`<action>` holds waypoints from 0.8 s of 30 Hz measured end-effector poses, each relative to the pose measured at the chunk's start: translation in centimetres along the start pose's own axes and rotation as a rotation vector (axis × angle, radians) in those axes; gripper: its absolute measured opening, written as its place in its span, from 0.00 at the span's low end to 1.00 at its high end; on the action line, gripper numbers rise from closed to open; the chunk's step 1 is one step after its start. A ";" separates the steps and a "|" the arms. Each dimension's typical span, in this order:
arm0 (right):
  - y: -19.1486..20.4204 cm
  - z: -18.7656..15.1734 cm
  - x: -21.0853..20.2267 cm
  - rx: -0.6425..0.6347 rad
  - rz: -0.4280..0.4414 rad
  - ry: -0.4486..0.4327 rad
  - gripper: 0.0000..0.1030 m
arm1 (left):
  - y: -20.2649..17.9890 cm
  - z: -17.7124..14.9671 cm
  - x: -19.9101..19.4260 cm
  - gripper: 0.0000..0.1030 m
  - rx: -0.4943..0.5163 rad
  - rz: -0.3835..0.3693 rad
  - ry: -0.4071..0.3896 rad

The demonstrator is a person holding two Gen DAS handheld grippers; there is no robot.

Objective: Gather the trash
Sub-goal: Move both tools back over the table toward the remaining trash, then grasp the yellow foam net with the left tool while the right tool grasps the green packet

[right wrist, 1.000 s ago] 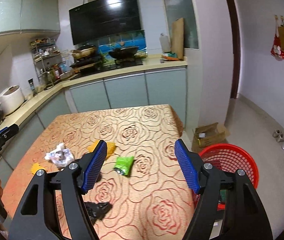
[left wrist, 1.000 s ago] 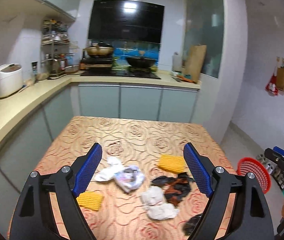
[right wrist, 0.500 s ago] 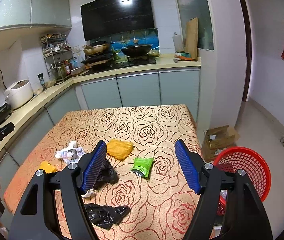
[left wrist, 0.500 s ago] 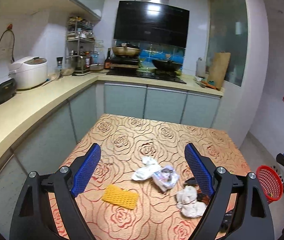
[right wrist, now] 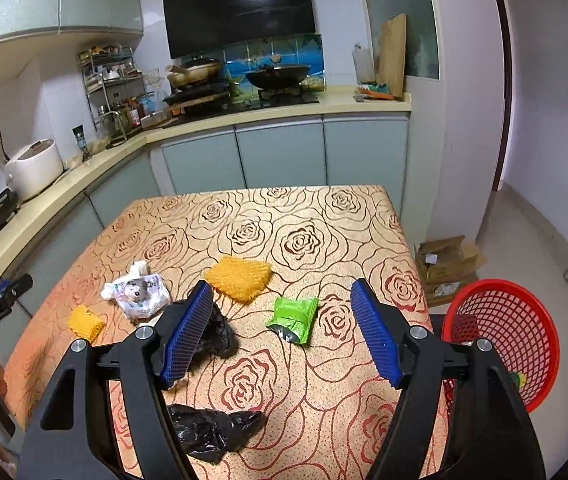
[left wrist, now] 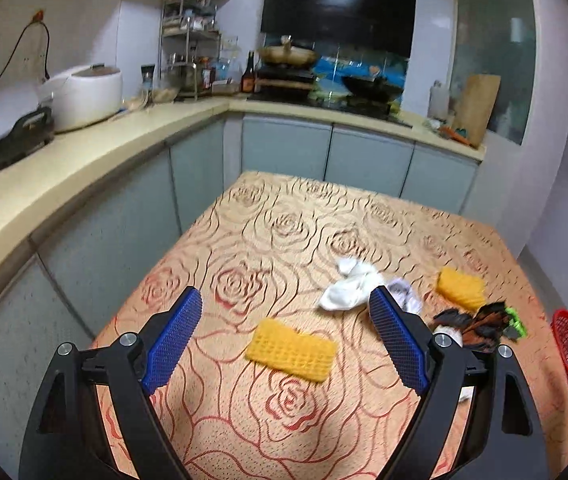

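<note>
Litter dots the rose-patterned surface (right wrist: 323, 216) as both tongs stand wide and empty: the left tongs (left wrist: 284, 340) frame a yellow foam net (left wrist: 291, 349), the right tongs (right wrist: 280, 332) a green wrapper (right wrist: 293, 318), with the red basket (right wrist: 503, 336) waiting at three o'clock, apparently for the haul.

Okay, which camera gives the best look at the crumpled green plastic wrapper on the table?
The right wrist view: the crumpled green plastic wrapper lies whole and unobstructed on the rose-patterned tablecloth, framed between the open jaws of the right gripper. The left wrist view shows only a small green sliver of it at the far right, behind dark scraps.
</note>
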State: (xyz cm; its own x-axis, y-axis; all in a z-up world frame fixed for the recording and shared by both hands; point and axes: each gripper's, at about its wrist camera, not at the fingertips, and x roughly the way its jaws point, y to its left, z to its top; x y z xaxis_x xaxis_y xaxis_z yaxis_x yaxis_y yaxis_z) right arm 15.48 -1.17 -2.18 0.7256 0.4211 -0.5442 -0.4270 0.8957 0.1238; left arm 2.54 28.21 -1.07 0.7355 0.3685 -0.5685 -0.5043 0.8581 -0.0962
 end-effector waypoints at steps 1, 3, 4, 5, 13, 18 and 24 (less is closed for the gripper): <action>0.0 0.0 0.2 0.000 0.000 0.005 0.67 | 0.2 -0.3 0.5 0.81 -0.004 0.001 0.014; 0.0 -0.1 0.6 -0.001 0.002 0.012 0.67 | 0.3 -0.8 1.3 0.81 -0.005 -0.002 0.038; 0.1 -0.1 0.8 -0.003 0.002 0.016 0.67 | 0.3 -1.1 1.7 0.81 -0.002 -0.004 0.048; 0.1 -0.1 1.0 -0.004 0.003 0.018 0.67 | 0.1 -1.4 2.1 0.81 0.004 -0.008 0.059; 0.0 -0.3 2.3 -0.005 0.003 0.046 0.67 | -0.9 -3.6 6.0 0.81 0.060 -0.028 0.169; -0.6 -0.4 2.9 0.007 -0.006 0.062 0.67 | -0.5 -3.7 8.3 0.80 0.049 -0.033 0.225; -0.8 -0.6 3.8 0.009 -0.015 0.080 0.67 | -1.0 -3.7 10.1 0.80 0.082 -0.032 0.261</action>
State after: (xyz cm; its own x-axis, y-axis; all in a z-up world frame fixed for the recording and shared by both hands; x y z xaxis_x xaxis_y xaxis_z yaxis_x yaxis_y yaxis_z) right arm 18.23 -0.33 -4.85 0.6865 0.3948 -0.6106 -0.4108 0.9035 0.1224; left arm 8.87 29.75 -9.73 0.6036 0.2457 -0.7585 -0.4368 0.8978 -0.0568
